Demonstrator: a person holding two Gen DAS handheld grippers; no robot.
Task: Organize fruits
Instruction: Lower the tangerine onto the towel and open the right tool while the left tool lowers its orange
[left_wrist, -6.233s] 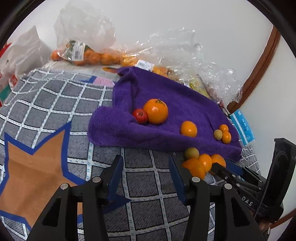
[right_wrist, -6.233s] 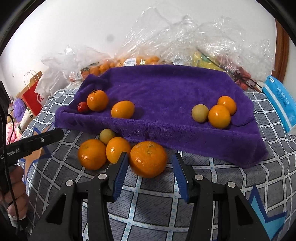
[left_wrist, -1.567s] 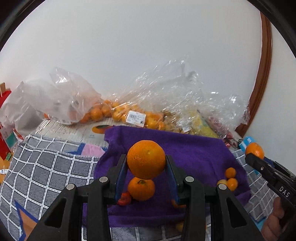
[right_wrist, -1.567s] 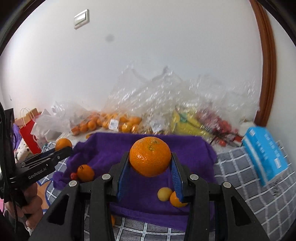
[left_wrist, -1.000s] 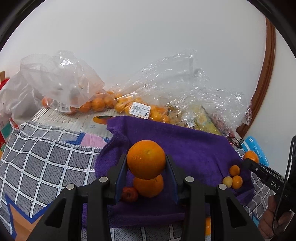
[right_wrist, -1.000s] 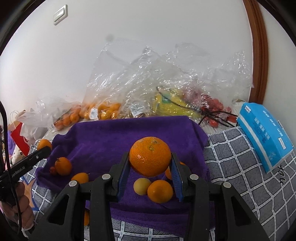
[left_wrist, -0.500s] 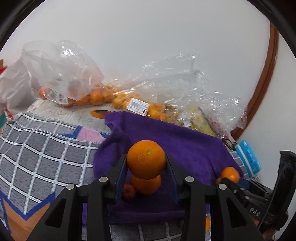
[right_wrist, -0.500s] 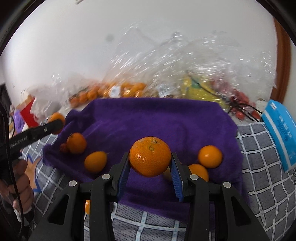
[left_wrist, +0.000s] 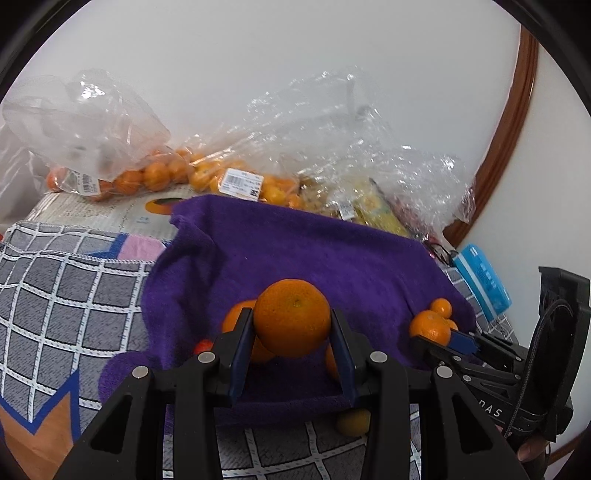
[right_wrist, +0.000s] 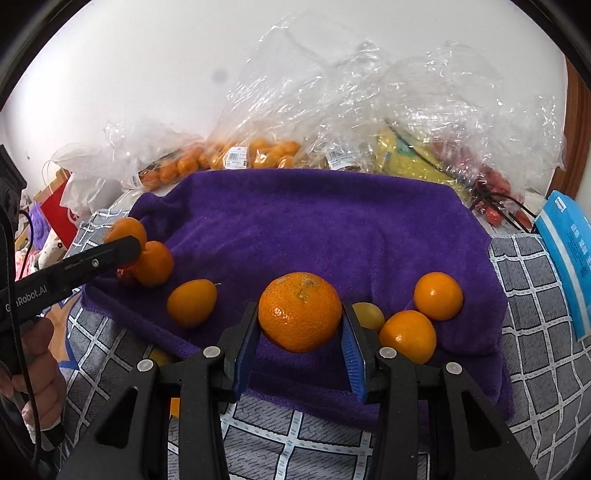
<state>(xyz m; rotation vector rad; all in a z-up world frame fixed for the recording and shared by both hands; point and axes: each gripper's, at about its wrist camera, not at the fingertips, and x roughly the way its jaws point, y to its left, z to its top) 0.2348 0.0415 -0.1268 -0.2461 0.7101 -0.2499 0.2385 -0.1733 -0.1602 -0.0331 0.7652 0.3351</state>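
While both grippers tilt down over towel (right_wrist: 314, 229): left gripper (left_wrist: 291, 345) jaws clamped on orange (left_wrist: 291, 317), towel's left end; right gripper (right_wrist: 299, 341) jaws clamped on mandarin (right_wrist: 300, 311), towel's front right.

A blue packet (right_wrist: 569, 266) lies on the checked grey cloth (right_wrist: 535, 332), near a red paper bag (right_wrist: 59, 218).

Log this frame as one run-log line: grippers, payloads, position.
left gripper: shut on orange | right gripper: shut on mandarin | both over purple towel
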